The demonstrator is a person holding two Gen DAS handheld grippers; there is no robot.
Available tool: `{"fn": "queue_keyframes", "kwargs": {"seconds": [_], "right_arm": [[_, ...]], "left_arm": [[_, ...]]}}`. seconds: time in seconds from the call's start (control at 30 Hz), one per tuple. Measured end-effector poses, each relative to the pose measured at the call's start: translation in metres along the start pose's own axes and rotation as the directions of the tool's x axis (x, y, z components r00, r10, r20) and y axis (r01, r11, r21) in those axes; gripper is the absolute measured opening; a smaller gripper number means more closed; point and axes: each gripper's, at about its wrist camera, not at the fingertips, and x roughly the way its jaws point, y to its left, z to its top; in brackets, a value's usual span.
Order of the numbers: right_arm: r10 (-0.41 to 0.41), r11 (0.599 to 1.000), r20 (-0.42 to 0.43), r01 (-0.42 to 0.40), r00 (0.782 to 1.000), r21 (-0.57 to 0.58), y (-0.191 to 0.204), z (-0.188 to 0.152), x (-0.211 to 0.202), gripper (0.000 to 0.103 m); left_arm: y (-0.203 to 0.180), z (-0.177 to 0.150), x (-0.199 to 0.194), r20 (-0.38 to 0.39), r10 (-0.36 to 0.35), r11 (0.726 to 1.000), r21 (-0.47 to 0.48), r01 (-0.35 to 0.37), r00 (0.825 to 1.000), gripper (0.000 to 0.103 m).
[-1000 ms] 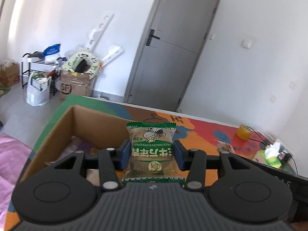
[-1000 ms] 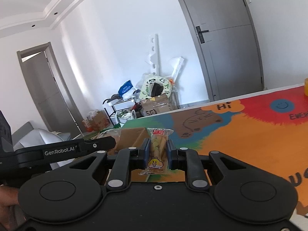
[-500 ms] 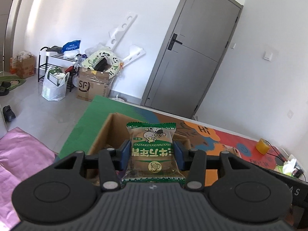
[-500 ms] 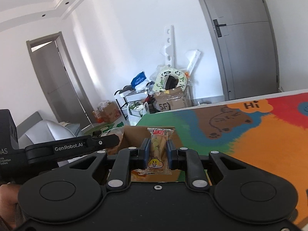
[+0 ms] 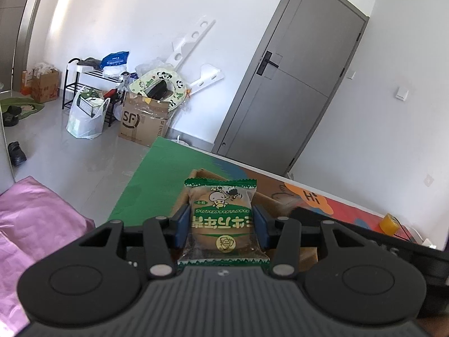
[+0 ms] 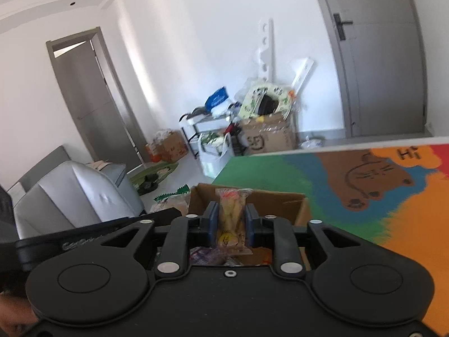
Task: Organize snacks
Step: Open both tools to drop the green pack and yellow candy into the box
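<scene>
Room: we see a white-walled room with a grey panelled door (image 5: 297,90), a pale tiled floor and a heap of stored goods against the far wall, among them a brown shipping carton (image 5: 143,125) and a white plastic bag (image 5: 84,120).
Surface: we stand over a table under a bright cartoon mat (image 6: 350,185) printed in green, blue, brown and orange.
Container: an open brown cardboard box (image 6: 283,207) rests on the green end of the mat; in the right wrist view we make out wrappers inside it, too blurred to name.
Left gripper (image 5: 221,224): its blue pads press on both sides of a green-edged clear snack packet with a cartoon figure (image 5: 221,216), so it is clamped on that packet at a middling width.
Green packet: it stands upright between the pads, its print upside down to the camera, above the near part of the box.
Right gripper (image 6: 231,221): its jaws have just been opening, at a narrow width; a slim clear snack packet with yellow contents and a red top (image 6: 231,219) stands between the blue pads, and we see a thin gap on each side of it.
Slim packet: it is over the open box, upright, with motion blur across the view.
Edge detail: a pink cloth (image 5: 36,224) lies at the lower left of the left wrist view.
</scene>
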Motion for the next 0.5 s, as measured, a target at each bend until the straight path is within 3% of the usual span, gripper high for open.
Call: {"fn": "queue_keyframes", "kwargs": {"seconds": [0.13,0.4,0.5], "right_arm": [[-0.024,1.000,-0.008,0.024,1.000,0.014,-0.003,-0.003,0.004,0.048],[-0.063,0.996,0.012,0.063,0.998,0.061,-0.015,-0.010,-0.021,0.053],[-0.070,0.994,0.025,0.067,0.997,0.091,-0.023,-0.012,-0.030,0.054]], "left_arm": [[0.002,0.000,0.001,-0.004,0.003,1.000,-0.004,-0.003,1.000,0.047],[-0.014,-0.002,0.008,-0.026,-0.034,0.999,0.026,0.035,0.999,0.048],[-0.025,-0.004,0.008,-0.032,-0.042,0.997,0.058,0.044,0.999,0.058]]}}
